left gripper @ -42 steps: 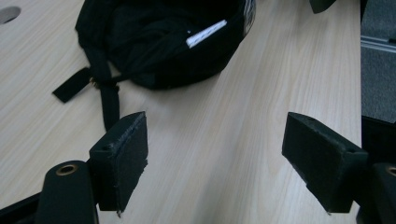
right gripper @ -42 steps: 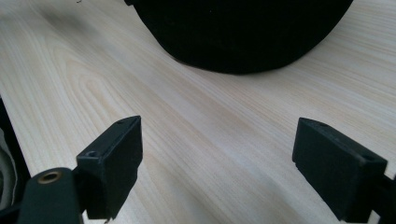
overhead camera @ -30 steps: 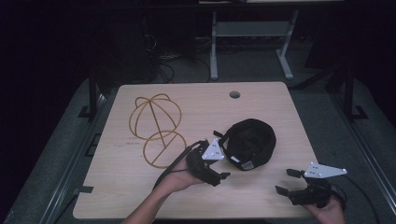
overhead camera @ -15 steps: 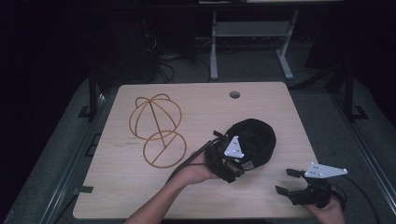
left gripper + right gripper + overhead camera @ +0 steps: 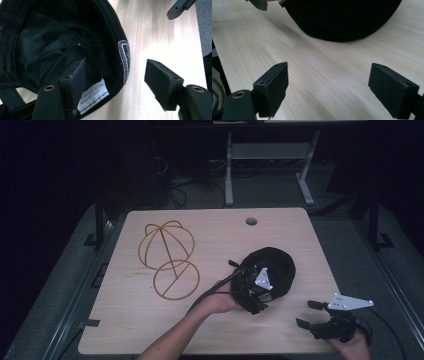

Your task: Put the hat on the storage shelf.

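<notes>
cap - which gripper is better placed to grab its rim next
Left. The left gripper straddles the cap rim, one jaw inside, and has just been closing without pinching yet. The right gripper sits open over bare table, apart from it.

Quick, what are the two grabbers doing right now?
Left gripper: open, jaws just closing astride the black cap's rim, not gripping yet.
Right gripper: open, holding nothing.

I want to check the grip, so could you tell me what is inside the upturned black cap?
One pad of the left gripper and a white "100% cotton" label; the cap hides the table beneath.
</notes>
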Motion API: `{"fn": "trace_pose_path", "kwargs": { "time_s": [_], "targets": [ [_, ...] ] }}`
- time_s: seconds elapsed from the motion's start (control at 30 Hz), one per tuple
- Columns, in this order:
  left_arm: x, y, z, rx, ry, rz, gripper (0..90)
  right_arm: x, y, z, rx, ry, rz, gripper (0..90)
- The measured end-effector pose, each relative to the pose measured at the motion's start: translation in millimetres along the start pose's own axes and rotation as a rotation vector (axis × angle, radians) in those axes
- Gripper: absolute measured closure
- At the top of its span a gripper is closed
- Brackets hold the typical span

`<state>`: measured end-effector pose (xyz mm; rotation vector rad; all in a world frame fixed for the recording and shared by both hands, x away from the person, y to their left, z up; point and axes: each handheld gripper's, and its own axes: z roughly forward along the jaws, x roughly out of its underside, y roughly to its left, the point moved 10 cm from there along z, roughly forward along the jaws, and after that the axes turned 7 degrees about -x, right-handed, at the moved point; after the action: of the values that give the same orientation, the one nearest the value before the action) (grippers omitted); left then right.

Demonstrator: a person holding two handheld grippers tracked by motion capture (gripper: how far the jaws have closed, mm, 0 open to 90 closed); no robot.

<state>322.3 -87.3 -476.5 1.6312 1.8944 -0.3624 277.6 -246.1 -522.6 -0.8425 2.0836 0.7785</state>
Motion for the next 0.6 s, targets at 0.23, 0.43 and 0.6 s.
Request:
{"fn": "trace_pose_path", "kwargs": {
  "time_s": [0.23,0.43,0.6],
  "targets": [
    [-0.6,-1.7,6.6,0.009,0.02,0.017,41.3,1.0,1.3,1.3,-0.003,0.006,0.0,15.8],
    [2.4,-2.8,8.9,0.013,0.041,0.055,51.8,1.8,1.2,1.4,-0.003,0.009,-0.001,16.1],
    [3.0,-2.8,8.5,0.018,0.047,0.062,62.1,2.0,1.1,1.3,0.0,0.008,0.005,16.2]
  ]
}}
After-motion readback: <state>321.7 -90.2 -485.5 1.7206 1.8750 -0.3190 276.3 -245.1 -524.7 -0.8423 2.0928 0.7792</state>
